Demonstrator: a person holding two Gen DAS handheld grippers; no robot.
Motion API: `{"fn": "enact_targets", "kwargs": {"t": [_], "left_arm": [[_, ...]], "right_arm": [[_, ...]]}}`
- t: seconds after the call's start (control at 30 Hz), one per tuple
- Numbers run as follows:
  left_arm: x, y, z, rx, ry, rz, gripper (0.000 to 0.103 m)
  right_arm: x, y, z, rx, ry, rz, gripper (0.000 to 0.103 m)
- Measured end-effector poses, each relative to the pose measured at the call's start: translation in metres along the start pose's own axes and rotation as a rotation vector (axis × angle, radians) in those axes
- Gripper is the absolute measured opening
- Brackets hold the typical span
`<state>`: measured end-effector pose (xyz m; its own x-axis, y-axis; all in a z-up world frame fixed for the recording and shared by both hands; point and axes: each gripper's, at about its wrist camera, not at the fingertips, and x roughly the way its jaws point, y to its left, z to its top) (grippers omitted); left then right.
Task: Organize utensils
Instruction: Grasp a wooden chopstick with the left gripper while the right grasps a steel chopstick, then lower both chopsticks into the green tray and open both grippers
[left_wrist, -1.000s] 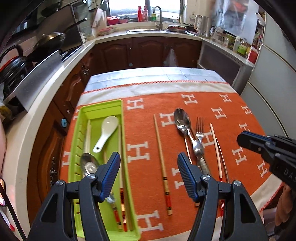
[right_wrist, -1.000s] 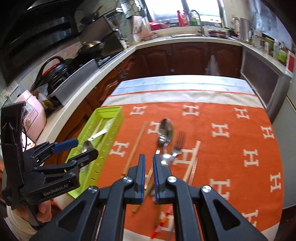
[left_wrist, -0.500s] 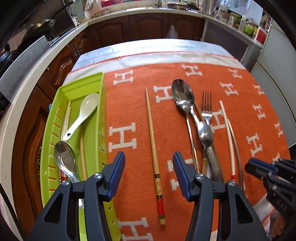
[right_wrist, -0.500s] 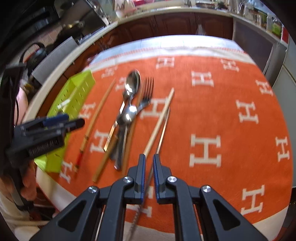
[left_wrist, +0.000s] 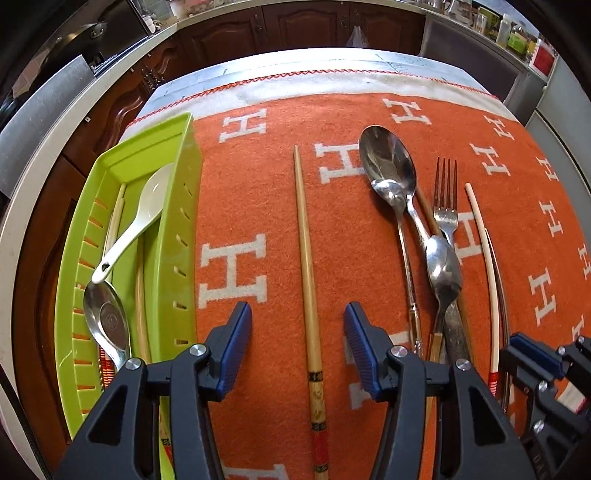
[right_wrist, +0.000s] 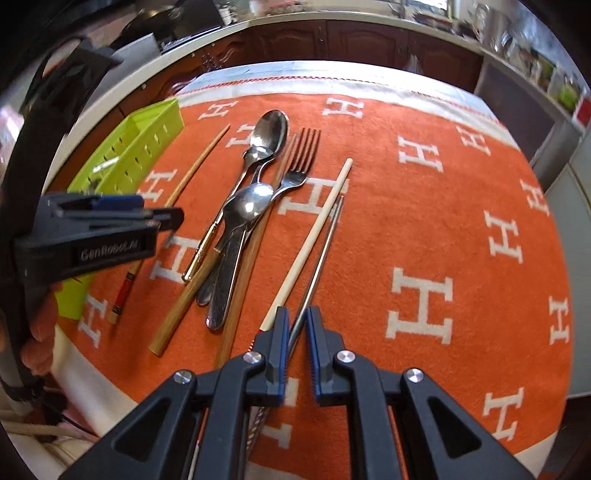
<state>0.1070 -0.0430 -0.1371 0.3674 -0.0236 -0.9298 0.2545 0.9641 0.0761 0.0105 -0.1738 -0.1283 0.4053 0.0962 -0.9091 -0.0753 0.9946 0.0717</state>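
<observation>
A green utensil tray (left_wrist: 177, 236) lies at the left of the orange cloth, holding a white ceramic spoon (left_wrist: 140, 225), a metal spoon (left_wrist: 105, 314) and chopsticks. My left gripper (left_wrist: 297, 332) is open, its fingers either side of a wooden chopstick (left_wrist: 306, 266) on the cloth. A pile of spoons (left_wrist: 391, 166), a fork (left_wrist: 447, 199) and more chopsticks lies to the right. My right gripper (right_wrist: 296, 332) is nearly shut around a thin metal chopstick (right_wrist: 321, 254), beside a cream chopstick (right_wrist: 314, 236). The left gripper also shows in the right wrist view (right_wrist: 110, 221).
The orange cloth with white H marks (right_wrist: 443, 221) covers the table. Dark wooden cabinets and a pale counter (left_wrist: 37, 177) run along the left and back. The table's near edge is right below both grippers.
Both grippers have moved down and forward, close to the cloth. The left gripper now straddles the wooden chopstick. The right gripper has come over the metal chopstick and its fingers stand slightly wider.
</observation>
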Motion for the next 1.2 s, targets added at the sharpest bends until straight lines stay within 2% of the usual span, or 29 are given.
{"fn": "enact_targets", "kwargs": {"t": [0.2,0.23,0.27,0.3,0.37,0.63,0.87,1.03,1.2], "left_arm": [[0.000,0.000,0.002,-0.013,-0.012,0.006,0.049],[0.000,-0.001,0.003,-0.012,-0.018,0.004,0.034],[0.001,-0.001,0.003,-0.023,-0.014,-0.050,0.014],[0.001,0.000,0.003,-0.043,-0.013,-0.072,0.013],[0.001,-0.002,0.003,-0.035,-0.018,-0.064,0.005],[-0.007,0.004,-0.003,-0.062,-0.036,-0.094,0.004],[-0.061,0.019,-0.011,-0.061,-0.134,-0.107,0.004],[-0.109,0.048,-0.019,-0.080,-0.239,-0.072,0.004],[-0.139,0.088,-0.027,-0.124,-0.306,0.007,0.004]], "right_arm": [[-0.002,-0.017,0.000,0.080,0.002,0.036,0.006],[-0.002,-0.021,0.000,0.103,0.002,0.047,0.006],[-0.002,-0.027,0.000,0.133,0.000,0.066,0.006],[-0.002,-0.030,-0.001,0.152,-0.001,0.077,0.005],[-0.002,-0.037,-0.001,0.197,0.000,0.099,0.005],[-0.013,-0.051,0.000,0.293,-0.032,0.163,0.005],[-0.031,-0.046,0.012,0.305,-0.075,0.262,0.005],[-0.056,-0.022,0.024,0.228,-0.150,0.325,0.005],[-0.080,0.004,0.045,0.176,-0.219,0.432,0.005]]}}
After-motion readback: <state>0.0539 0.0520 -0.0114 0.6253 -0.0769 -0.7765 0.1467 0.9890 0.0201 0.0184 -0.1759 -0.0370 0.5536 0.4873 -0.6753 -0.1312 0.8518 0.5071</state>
